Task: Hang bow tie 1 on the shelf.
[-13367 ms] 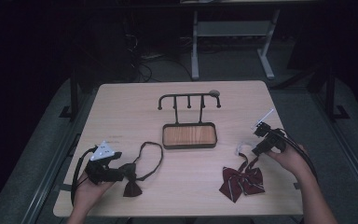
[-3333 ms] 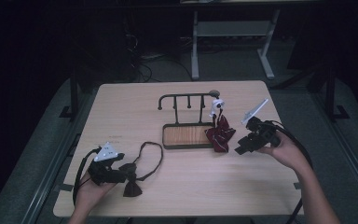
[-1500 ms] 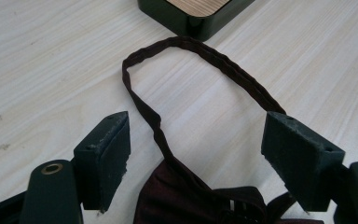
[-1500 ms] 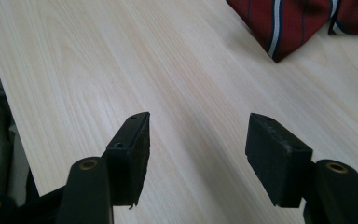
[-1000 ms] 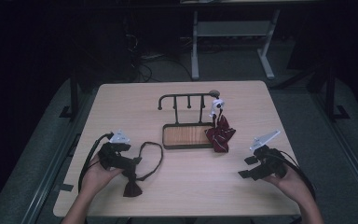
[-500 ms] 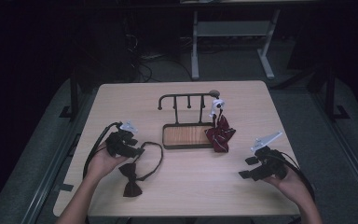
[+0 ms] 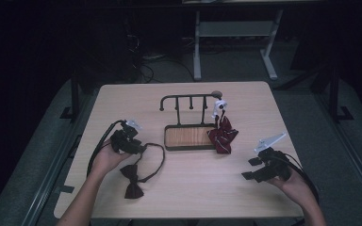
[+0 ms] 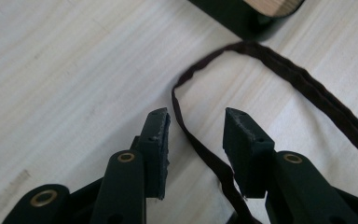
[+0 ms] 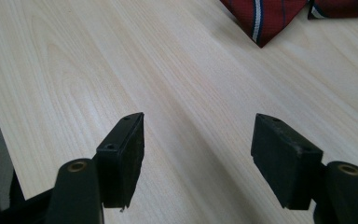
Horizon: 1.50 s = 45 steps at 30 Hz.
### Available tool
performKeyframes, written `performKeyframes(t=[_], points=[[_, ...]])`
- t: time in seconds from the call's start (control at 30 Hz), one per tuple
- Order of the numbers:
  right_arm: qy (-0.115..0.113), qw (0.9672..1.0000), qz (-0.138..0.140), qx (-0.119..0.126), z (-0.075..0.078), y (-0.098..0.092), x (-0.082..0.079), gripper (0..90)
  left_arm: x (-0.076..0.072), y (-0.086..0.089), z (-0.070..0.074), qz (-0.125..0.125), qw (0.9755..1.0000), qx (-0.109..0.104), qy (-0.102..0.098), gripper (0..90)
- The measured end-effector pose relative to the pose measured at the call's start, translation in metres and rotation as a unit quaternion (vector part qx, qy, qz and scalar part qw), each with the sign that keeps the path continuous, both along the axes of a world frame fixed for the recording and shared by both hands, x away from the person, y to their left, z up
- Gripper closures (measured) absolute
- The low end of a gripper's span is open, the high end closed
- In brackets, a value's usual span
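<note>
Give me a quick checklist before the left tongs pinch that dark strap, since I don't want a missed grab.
1. Strap of the dark bow tie between the left tongs: ok, it runs through the gap; the jaws have just been closing.
2. Pads pressing the strap: not ok, space shows on both sides.
3. Strap free of the rack's tray: ok, the loop lies beside it, apart.
4. A bare hook on the rack: ok, the striped red tie hangs at its right end.
5. Right tongs out of the way: ok, open over bare table.
6. Strap knotted or twisted: cannot tell.
</note>
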State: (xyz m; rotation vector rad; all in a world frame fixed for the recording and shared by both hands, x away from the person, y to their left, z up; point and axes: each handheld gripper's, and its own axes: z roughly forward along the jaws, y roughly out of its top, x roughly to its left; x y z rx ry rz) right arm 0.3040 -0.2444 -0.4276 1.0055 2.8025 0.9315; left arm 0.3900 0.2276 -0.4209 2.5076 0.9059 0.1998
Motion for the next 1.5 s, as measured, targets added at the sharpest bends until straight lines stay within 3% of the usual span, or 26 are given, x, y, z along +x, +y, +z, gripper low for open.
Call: performKeyframes(t=[0.27,0.37,0.6,0.73,0.9,1.03,1.3,1.5], points=[[-0.003,1.0,0.0,-0.001,0.0,-0.001,0.0,34.4,0.008,-0.005,-0.001,-0.003,0.9999,0.006,0.01,66.8],[-0.002,1.0,0.002,0.0,0.0,0.0,0.0,34.4,0.013,-0.007,-0.003,-0.001,0.9997,0.022,0.006,66.8],[-0.001,1.0,0.002,0.0,0.0,0.0,0.0,34.4,0.018,-0.008,-0.011,0.001,0.9993,0.036,0.013,68.4],[-0.002,1.0,0.003,0.001,0.0,0.001,0.0,34.4,0.02,-0.008,-0.013,0.001,0.9993,0.034,0.015,71.2],[-0.004,1.0,0.004,0.006,0.004,0.001,-0.002,34.5,0.022,-0.01,-0.018,-0.006,0.9987,0.04,0.03,77.3],[-0.007,0.9999,0.001,0.008,0.005,0.0,-0.002,34.5,0.021,-0.013,-0.02,-0.011,0.9986,0.043,0.028,85.7],[-0.008,0.9999,0.005,0.011,0.004,0.001,-0.002,34.7,0.018,-0.011,-0.015,-0.015,0.9981,0.049,0.032,90.0],[-0.003,0.9999,0.002,0.012,0.003,0.002,-0.002,34.7,0.012,-0.005,-0.006,-0.02,0.9986,0.037,0.032,90.0]])
